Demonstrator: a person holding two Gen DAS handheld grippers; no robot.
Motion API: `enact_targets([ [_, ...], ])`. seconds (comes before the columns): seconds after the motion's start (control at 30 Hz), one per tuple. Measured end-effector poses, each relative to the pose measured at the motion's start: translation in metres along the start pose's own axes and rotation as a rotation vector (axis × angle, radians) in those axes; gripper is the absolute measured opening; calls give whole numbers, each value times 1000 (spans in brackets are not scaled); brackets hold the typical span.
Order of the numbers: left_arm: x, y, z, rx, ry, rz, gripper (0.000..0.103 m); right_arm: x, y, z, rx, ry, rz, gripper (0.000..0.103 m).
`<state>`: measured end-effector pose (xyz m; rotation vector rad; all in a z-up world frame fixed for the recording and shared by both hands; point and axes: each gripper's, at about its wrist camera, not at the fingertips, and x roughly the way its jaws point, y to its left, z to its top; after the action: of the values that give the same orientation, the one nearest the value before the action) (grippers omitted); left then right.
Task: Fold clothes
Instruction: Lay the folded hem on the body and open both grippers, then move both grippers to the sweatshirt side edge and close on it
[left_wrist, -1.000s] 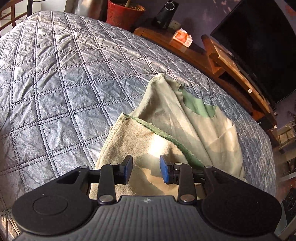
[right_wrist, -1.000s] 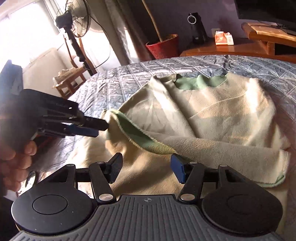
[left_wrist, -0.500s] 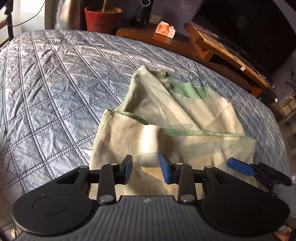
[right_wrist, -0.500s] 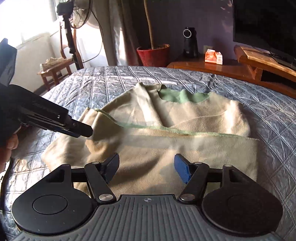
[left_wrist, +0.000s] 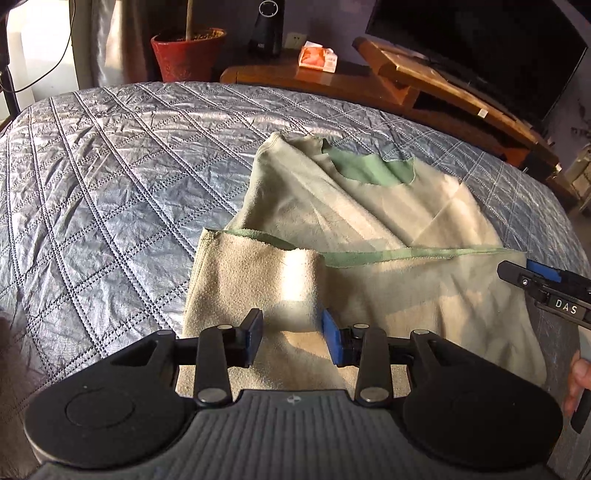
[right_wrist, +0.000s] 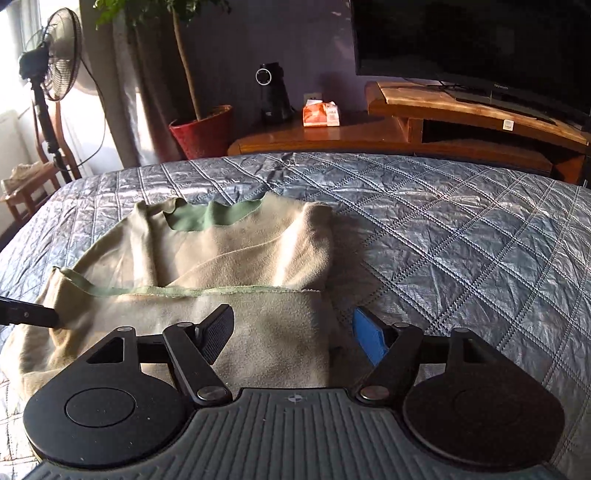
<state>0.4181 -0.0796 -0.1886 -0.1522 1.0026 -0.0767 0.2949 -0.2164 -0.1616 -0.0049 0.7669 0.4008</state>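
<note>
A cream fleece top (left_wrist: 369, 221) with a green lining lies on the quilted grey bed (left_wrist: 110, 166), its lower half folded up over the chest. My left gripper (left_wrist: 291, 334) hovers over the fold's near left part, jaws apart, cloth lying beneath and not pinched. Its dark tip (right_wrist: 48, 319) shows against the left side of the top (right_wrist: 240, 251) in the right wrist view. My right gripper (right_wrist: 293, 336) straddles the fold's right edge; its wide jaws are closing, with nothing pressed between the pads. It also shows at the right (left_wrist: 517, 271) in the left wrist view.
Beyond the bed (right_wrist: 461, 240) stand a red plant pot (right_wrist: 203, 131), a black speaker (right_wrist: 273, 92), a tissue pack (right_wrist: 320, 114), and a wooden stand (right_wrist: 461, 110) under a television (right_wrist: 472, 40). A fan (right_wrist: 55, 55) stands far left. A hand (left_wrist: 576, 376) holds the right gripper.
The raised, bunched lower half of the top now lies flat across the chest. The right gripper has slid to the fold's right edge. The left gripper has rolled and shifted a little.
</note>
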Motion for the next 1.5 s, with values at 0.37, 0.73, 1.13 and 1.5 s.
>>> enact_targets([
  [0.37,29,-14,8,127,-39,113,46,15,-10,-6,-25,23,-100,31],
  [0.73,13,42,37,-26,-128,247,45,3,-25,2,23,55,-96,54],
  [1.13,-32,37,-1,410,-175,147,48,-97,-5,-57,-165,20,76,79],
  [1.5,-49,2,-52,980,-223,89,50,-100,49,-90,-811,61,38,81],
])
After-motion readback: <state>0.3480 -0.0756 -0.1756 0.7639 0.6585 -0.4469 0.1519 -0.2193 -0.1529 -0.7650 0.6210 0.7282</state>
